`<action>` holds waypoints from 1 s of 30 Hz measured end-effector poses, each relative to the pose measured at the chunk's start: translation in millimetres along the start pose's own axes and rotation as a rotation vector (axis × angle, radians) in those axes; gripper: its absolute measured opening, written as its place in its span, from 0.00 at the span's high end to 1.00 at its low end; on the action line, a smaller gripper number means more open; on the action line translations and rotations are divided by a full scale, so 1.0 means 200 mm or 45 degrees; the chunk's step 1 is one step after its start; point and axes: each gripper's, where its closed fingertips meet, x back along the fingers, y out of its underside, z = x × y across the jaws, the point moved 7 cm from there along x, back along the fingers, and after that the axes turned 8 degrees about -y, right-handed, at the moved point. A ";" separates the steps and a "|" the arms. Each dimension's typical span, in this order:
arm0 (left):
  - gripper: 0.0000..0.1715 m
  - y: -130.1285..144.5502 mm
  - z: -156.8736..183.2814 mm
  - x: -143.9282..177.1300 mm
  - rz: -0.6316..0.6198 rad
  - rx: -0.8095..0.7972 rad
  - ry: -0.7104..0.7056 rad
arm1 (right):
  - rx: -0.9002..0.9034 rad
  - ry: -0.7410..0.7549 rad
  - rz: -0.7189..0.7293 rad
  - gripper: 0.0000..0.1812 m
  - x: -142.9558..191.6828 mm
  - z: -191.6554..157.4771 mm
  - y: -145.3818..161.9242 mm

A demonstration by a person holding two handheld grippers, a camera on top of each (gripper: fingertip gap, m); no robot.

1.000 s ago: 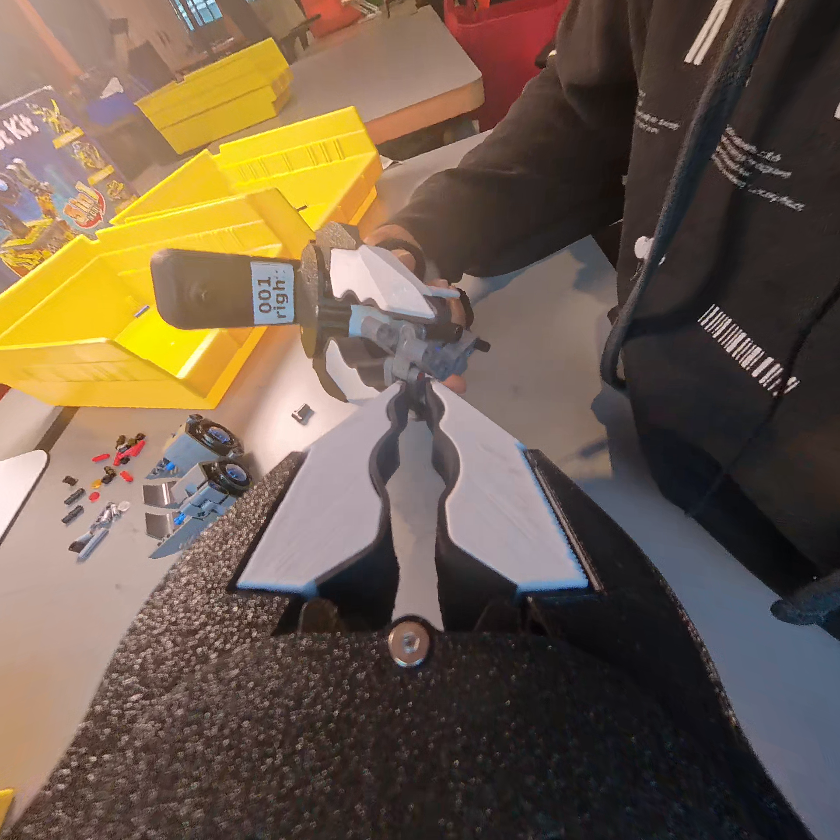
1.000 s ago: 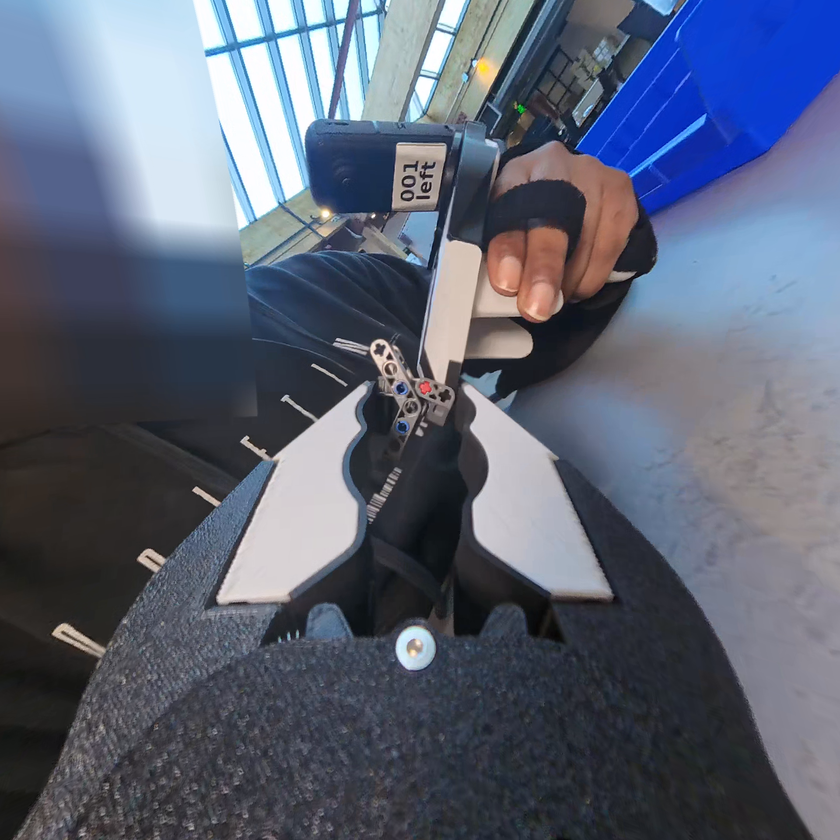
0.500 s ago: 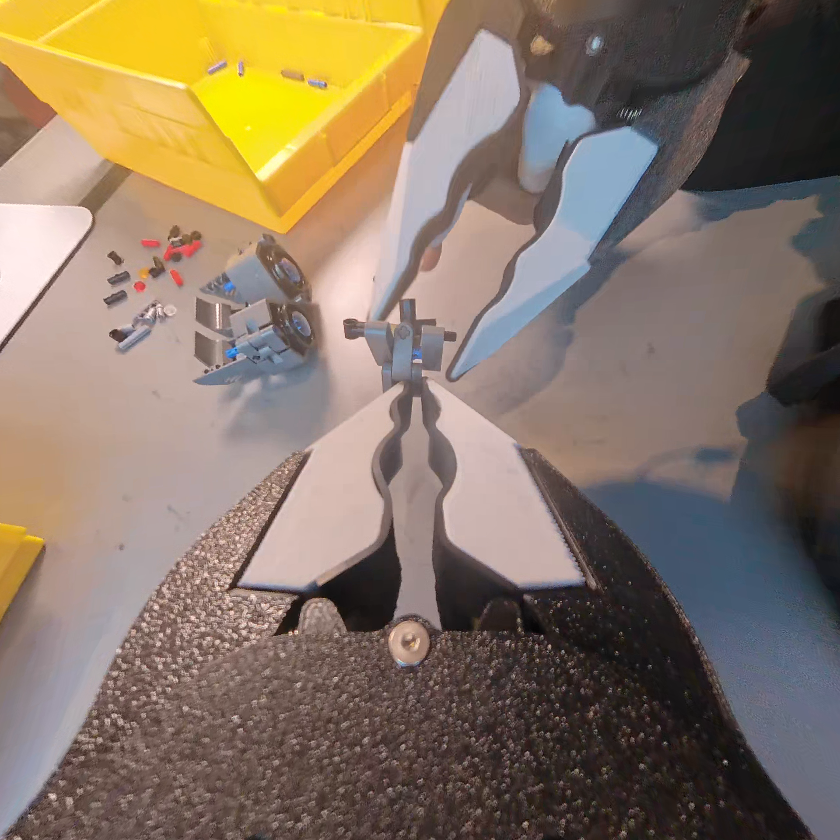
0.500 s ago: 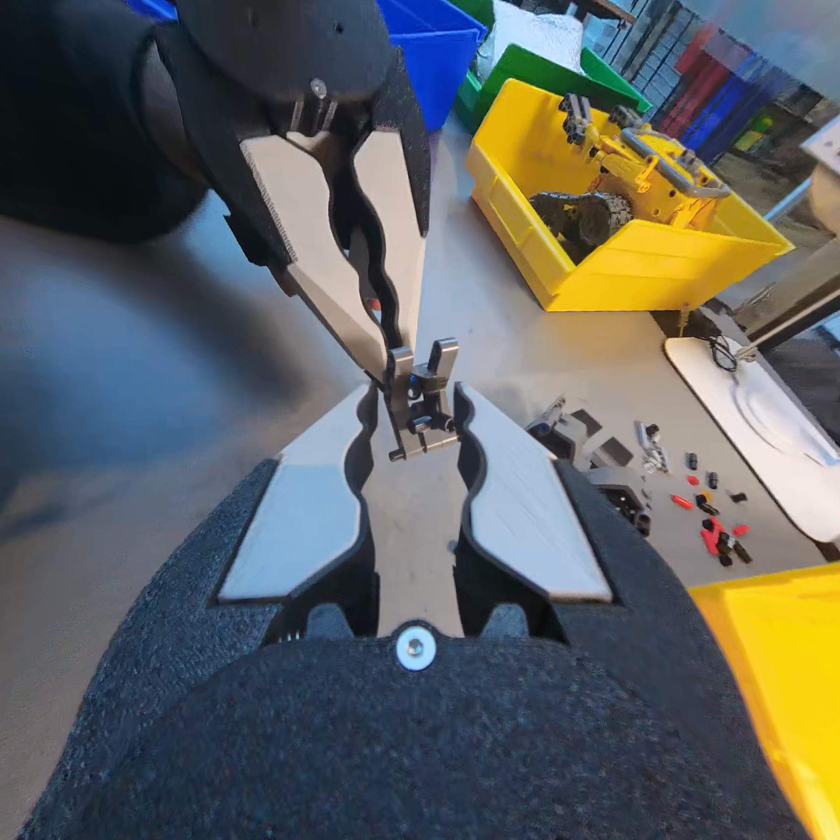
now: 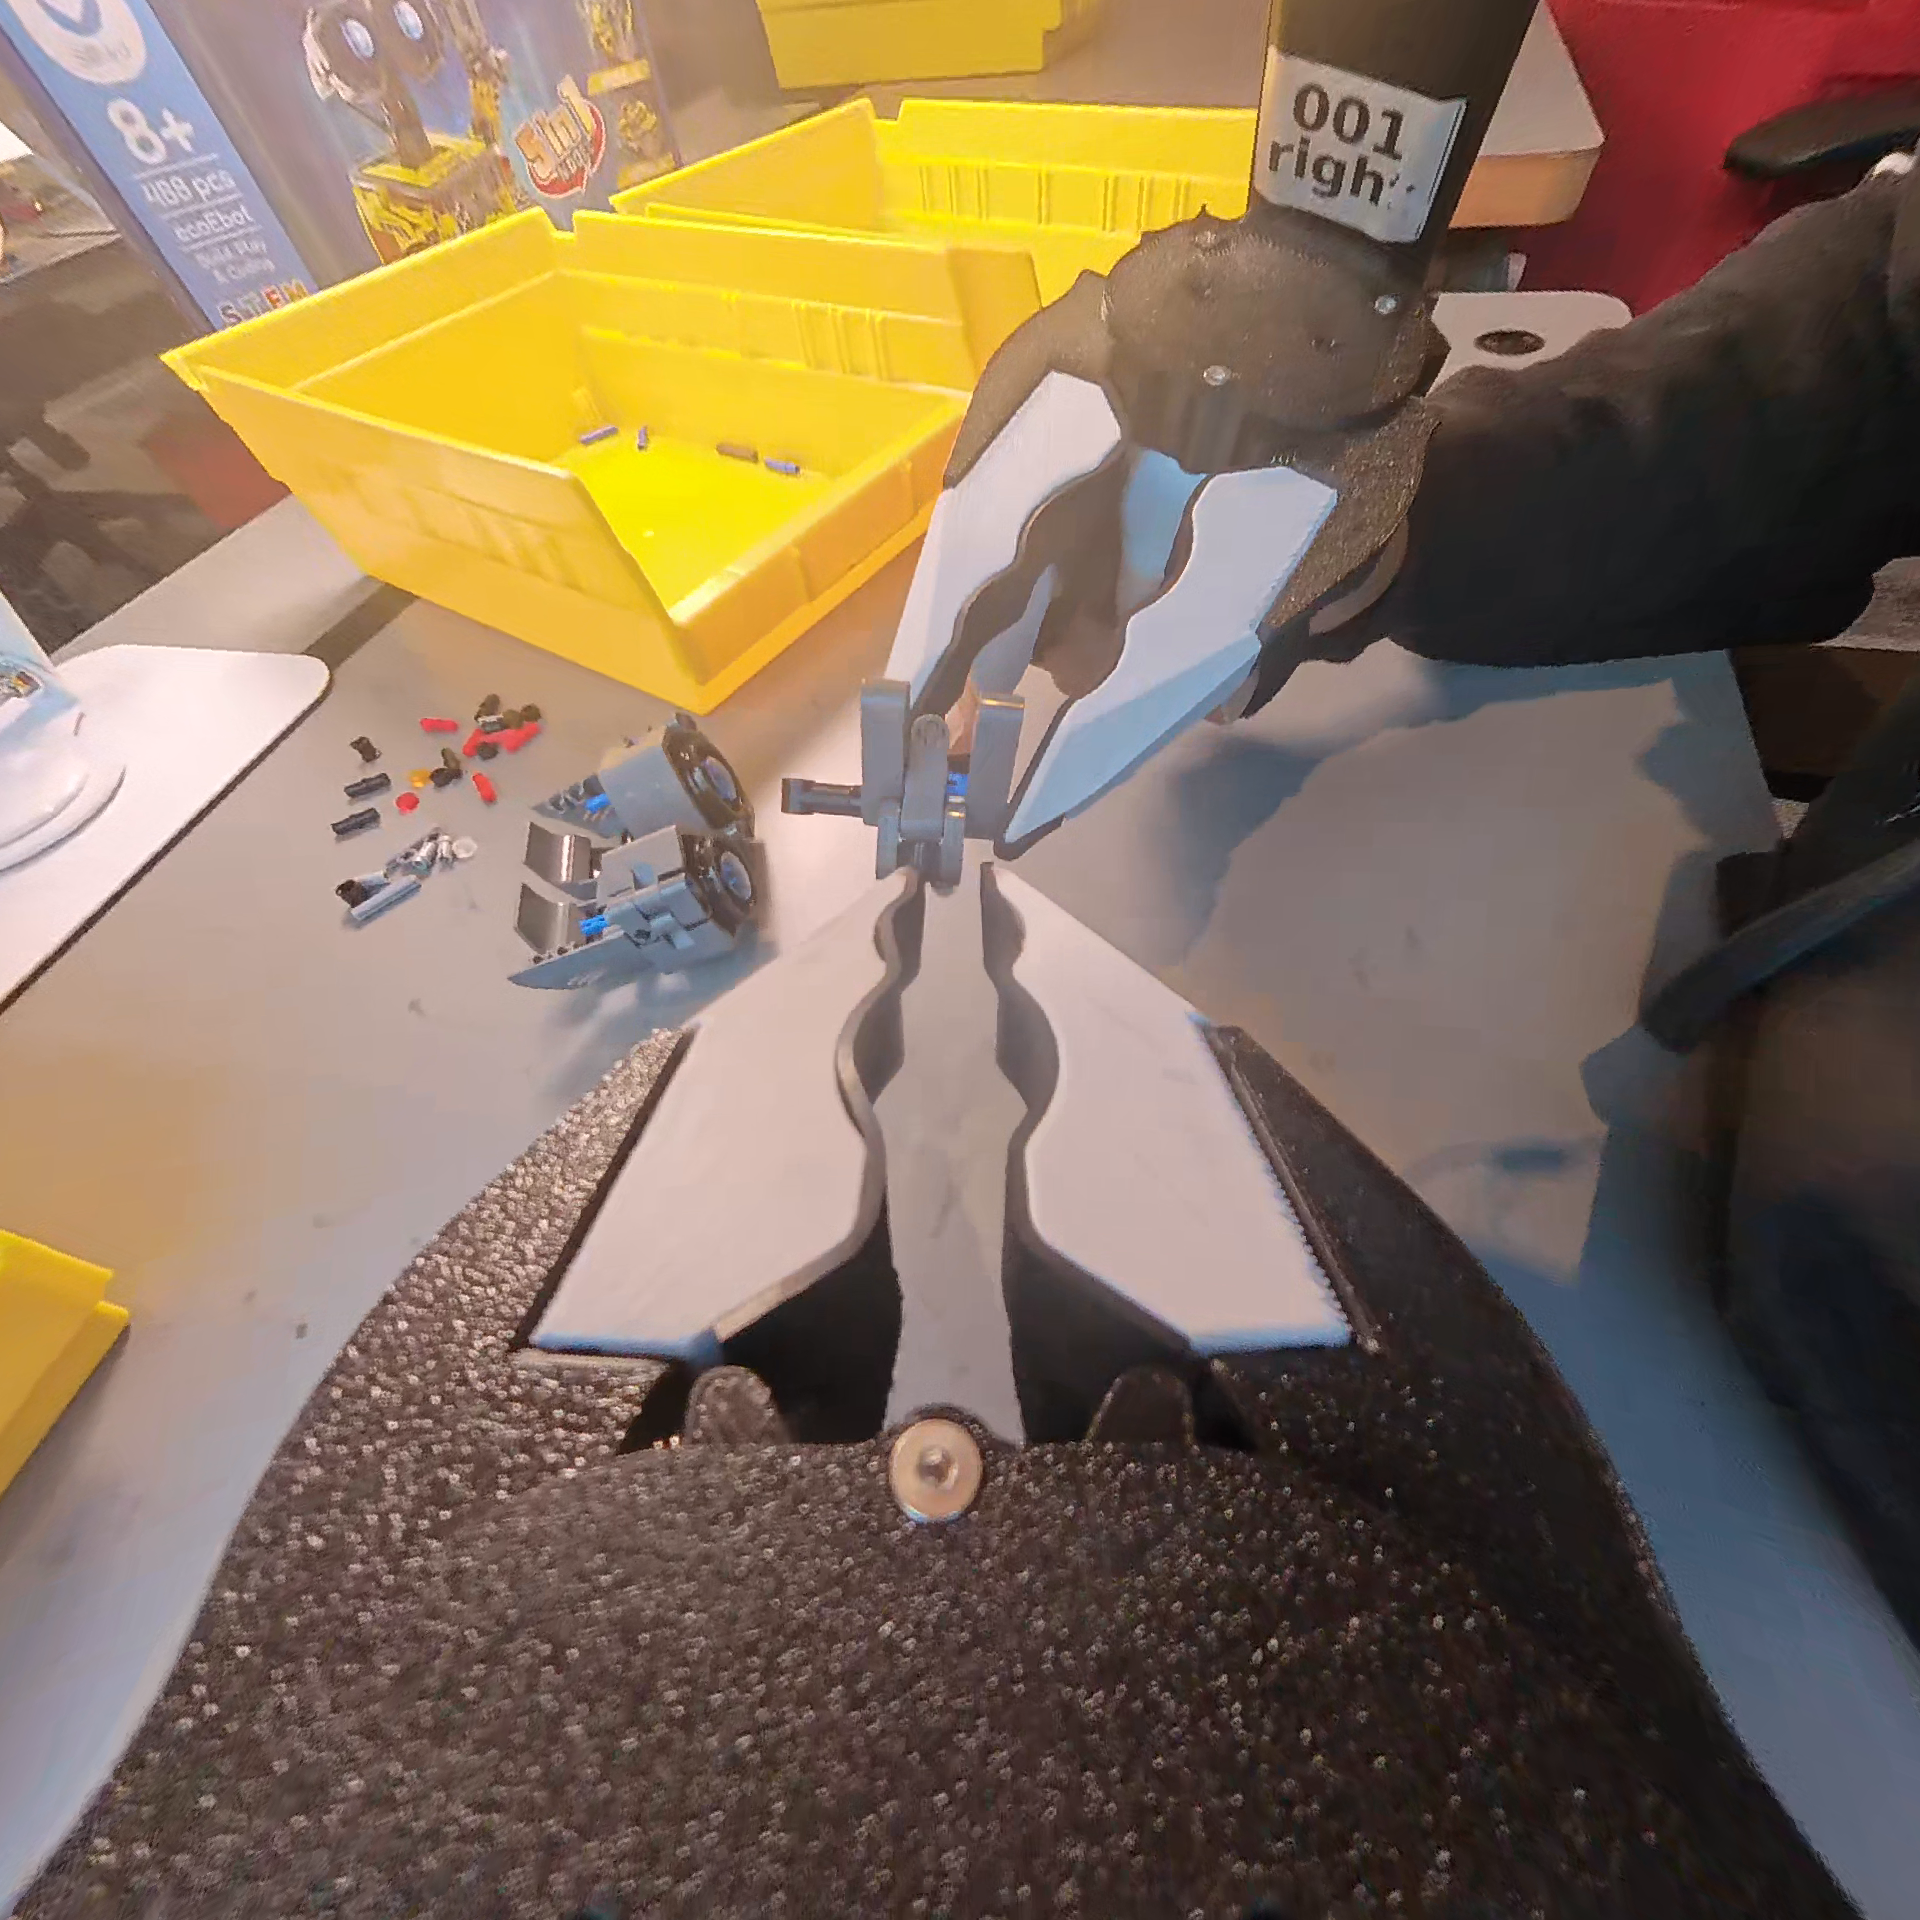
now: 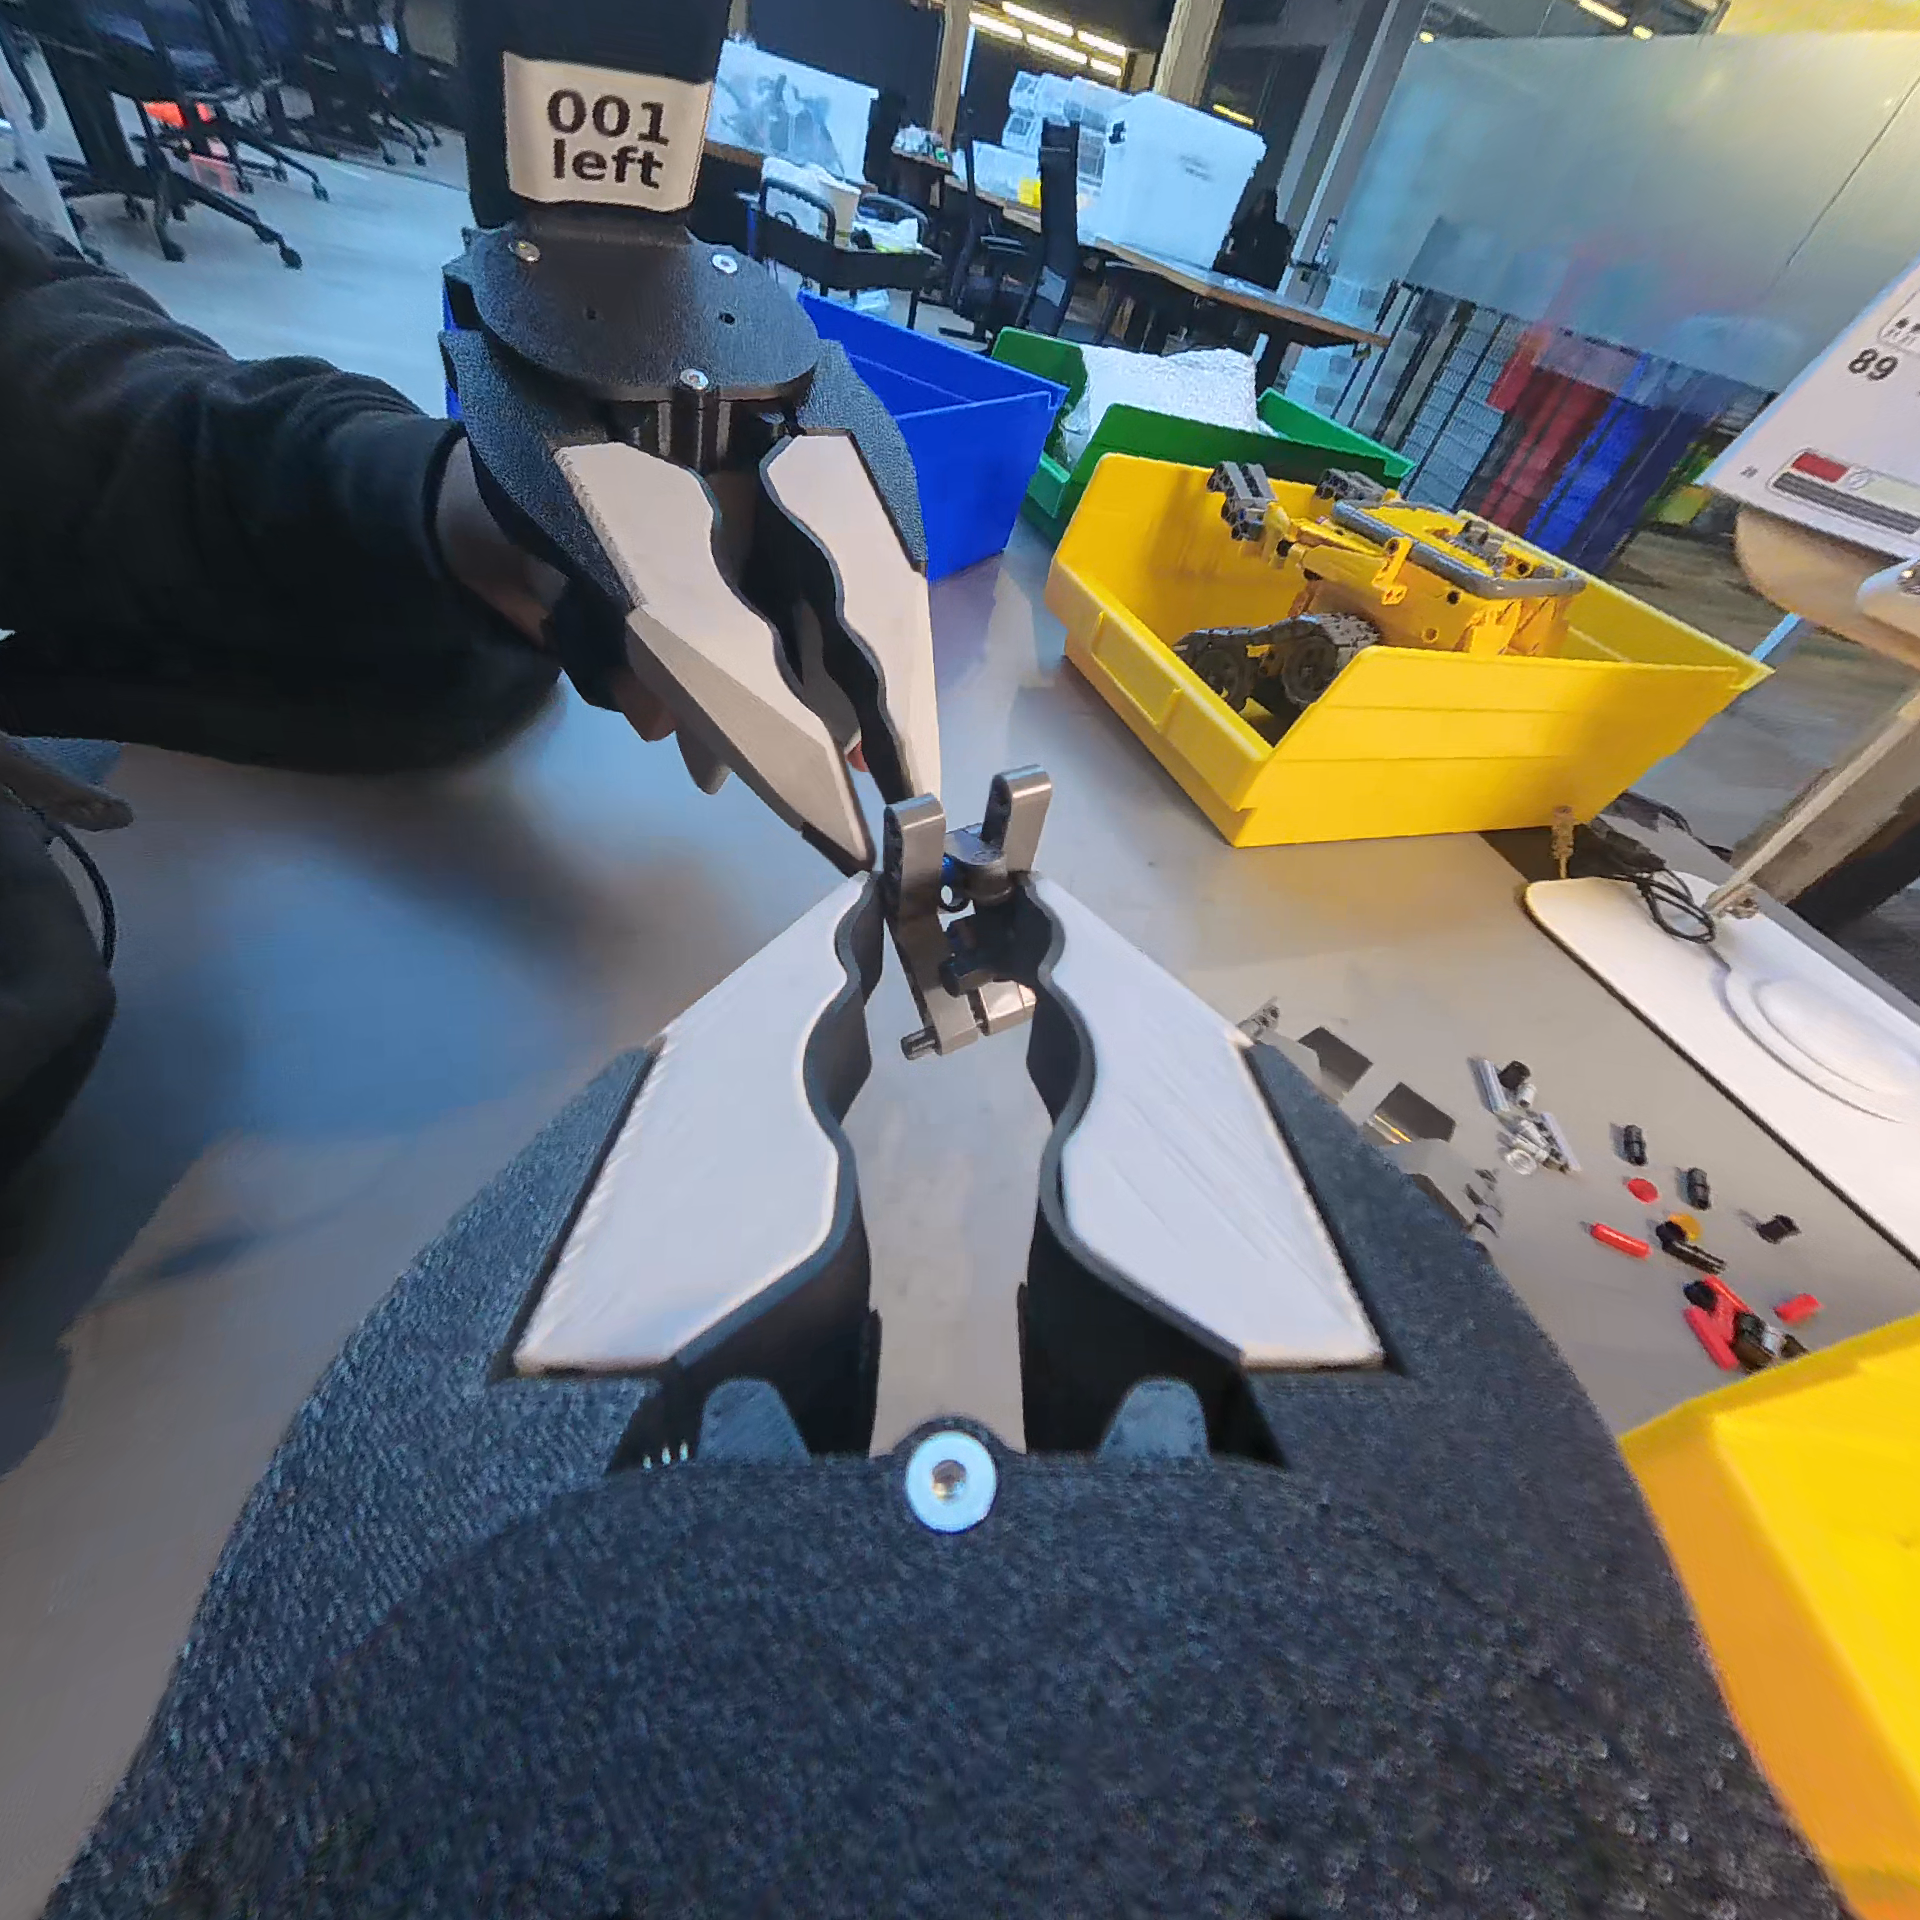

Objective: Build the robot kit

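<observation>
Grey brick assembly (image 5: 920, 774), a small cluster of perforated beams and pins, hangs above the grey bench (image 5: 260, 1143) between the two grippers, which meet tip to tip over it. The left gripper (image 5: 945, 883) has its jaws drawn nearly together on the assembly's lower end, pinching it at the very tips. The right gripper (image 6: 951, 883) comes in from the opposite side with its jaws a little wider, and the assembly sits in the gap between them; its fingers appear to bear on the piece on both sides, so it reads as gripped from both ends, though the exact contact is hard to judge.

In the right wrist view the assembly's long axis runs roughly along that gripper's fingers, with two beam ends sticking up past the tips and a pin end pointing back toward the palm. In the left wrist view it stands upright, with a dark axle jutting out to the left.

Left of the grippers in the left wrist view lie a partly built grey module (image 5: 639, 862) and scattered small pins (image 5: 447, 769), with a yellow bin (image 5: 582, 457) beyond. A yellow tracked model (image 6: 1382, 582) sits in another bin far right in the right wrist view.
</observation>
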 end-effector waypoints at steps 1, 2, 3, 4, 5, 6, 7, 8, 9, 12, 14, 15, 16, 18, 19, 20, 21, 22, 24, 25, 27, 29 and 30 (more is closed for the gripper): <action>0.92 -0.01 -0.01 0.01 0.008 0.001 -0.018 | 0.009 0.011 0.002 0.87 0.01 0.00 0.00; 0.87 -0.01 -0.02 0.01 0.010 -0.007 -0.046 | 0.023 0.008 -0.002 0.87 0.01 0.00 0.00; 0.84 -0.01 -0.03 0.01 0.010 -0.019 -0.065 | 0.037 0.004 -0.001 0.87 0.01 0.00 0.00; 0.82 -0.01 -0.02 0.00 0.005 -0.027 -0.067 | 0.051 -0.002 0.007 0.87 0.00 -0.01 -0.01; 0.81 0.00 -0.02 -0.01 -0.011 -0.036 -0.061 | 0.068 -0.012 0.008 0.87 0.00 -0.03 -0.01; 0.81 0.01 -0.01 -0.01 -0.026 -0.052 -0.056 | 0.091 -0.020 0.009 0.87 -0.01 -0.04 -0.02; 0.83 0.01 0.01 -0.02 -0.029 -0.071 -0.043 | 0.111 -0.019 0.003 0.87 -0.02 -0.05 -0.03; 0.88 0.01 0.02 -0.02 -0.027 -0.087 -0.022 | 0.127 -0.015 -0.005 0.87 -0.02 -0.05 -0.03; 0.90 0.01 0.03 -0.02 -0.022 -0.093 -0.020 | 0.135 -0.012 -0.004 0.87 -0.02 -0.05 -0.03; 0.91 0.00 0.02 -0.02 -0.029 -0.122 -0.065 | 0.060 -0.003 -0.009 0.87 -0.02 -0.04 -0.03; 0.91 0.00 0.01 -0.02 -0.033 -0.138 -0.128 | -0.059 0.017 -0.008 0.87 -0.03 -0.02 -0.03; 0.91 0.00 0.01 -0.03 -0.042 -0.140 -0.166 | -0.129 0.038 -0.010 0.86 -0.03 -0.01 -0.02; 0.91 0.01 0.00 -0.04 -0.054 -0.142 -0.203 | -0.203 0.056 -0.009 0.86 -0.03 0.00 -0.01; 0.91 0.02 -0.01 -0.06 -0.088 -0.152 -0.271 | -0.338 0.096 -0.021 0.86 -0.04 0.03 0.01; 0.91 0.03 -0.01 -0.07 -0.100 -0.160 -0.298 | -0.382 0.119 -0.031 0.87 -0.05 0.03 0.02; 0.91 0.03 -0.02 -0.08 -0.105 -0.165 -0.323 | -0.421 0.144 -0.036 0.87 -0.05 0.04 0.02; 0.91 0.03 -0.02 -0.08 -0.107 -0.173 -0.350 | -0.460 0.169 -0.034 0.87 -0.05 0.05 0.02; 0.91 0.03 -0.02 -0.09 -0.108 -0.187 -0.379 | -0.499 0.190 -0.029 0.87 -0.05 0.06 0.01; 0.91 0.02 -0.03 -0.11 -0.124 -0.250 -0.448 | -0.569 0.225 -0.020 0.87 -0.05 0.07 0.01; 0.91 0.03 -0.04 -0.12 -0.132 -0.272 -0.473 | -0.589 0.240 -0.023 0.87 -0.06 0.08 0.02; 0.91 0.03 -0.05 -0.13 -0.137 -0.281 -0.495 | -0.627 0.264 -0.018 0.87 -0.06 0.10 0.02; 0.91 0.03 -0.05 -0.13 -0.136 -0.297 -0.517 | -0.630 0.283 -0.015 0.88 -0.06 0.10 0.02; 0.91 0.03 -0.06 -0.13 -0.135 -0.308 -0.536 | -0.626 0.285 -0.026 0.90 -0.06 0.10 0.02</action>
